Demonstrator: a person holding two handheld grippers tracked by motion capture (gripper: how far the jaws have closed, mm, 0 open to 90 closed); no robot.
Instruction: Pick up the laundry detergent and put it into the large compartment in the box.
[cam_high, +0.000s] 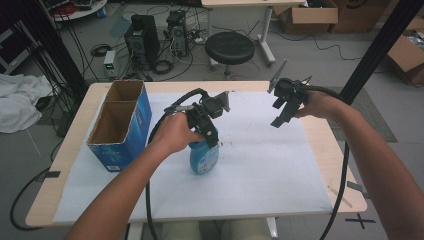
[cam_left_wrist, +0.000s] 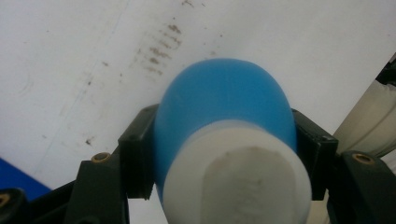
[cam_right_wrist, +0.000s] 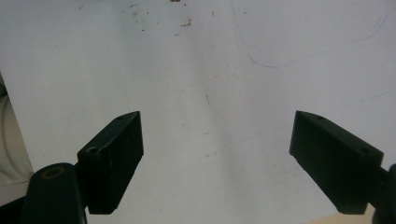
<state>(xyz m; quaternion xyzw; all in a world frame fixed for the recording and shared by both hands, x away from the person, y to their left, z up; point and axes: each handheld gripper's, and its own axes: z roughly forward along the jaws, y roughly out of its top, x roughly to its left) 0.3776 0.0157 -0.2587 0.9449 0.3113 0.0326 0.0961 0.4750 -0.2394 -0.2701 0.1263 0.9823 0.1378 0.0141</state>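
Black jaws of the left gripper (cam_high: 209, 131) are clamped on either side of a blue plastic bottle with a white cap (cam_high: 203, 156), their pads pressing its shoulders just below the cap. In the left gripper view the bottle (cam_left_wrist: 226, 109) stands between the two jaws, its white cap nearest the camera and its rounded blue body running away toward the sheet beneath. From the high view the bottle stands on a white paper sheet (cam_high: 260, 165) near the middle of the worktop (cam_high: 72, 145), with the person's left hand (cam_high: 172, 132) wrapped around the gripper body above it and a black cable looping up and back from the gripper.

Just left of the bottle, a little apart from it, stands a blue cardboard box with an open top and two brown compartments (cam_high: 120, 125), resting partly on the left edge of the sheet.

Well apart to the right, the right gripper (cam_high: 282, 117) hangs above the far right part of the sheet in the person's right hand (cam_high: 320, 105), pointing down. Its jaws stand wide apart with nothing between them; the right gripper view shows bare white paper with a few small dark specks and a faint blue pen line between the two black pads (cam_right_wrist: 114, 156).

Beyond the worktop, a round black stool (cam_high: 230, 47) stands on the grey floor.
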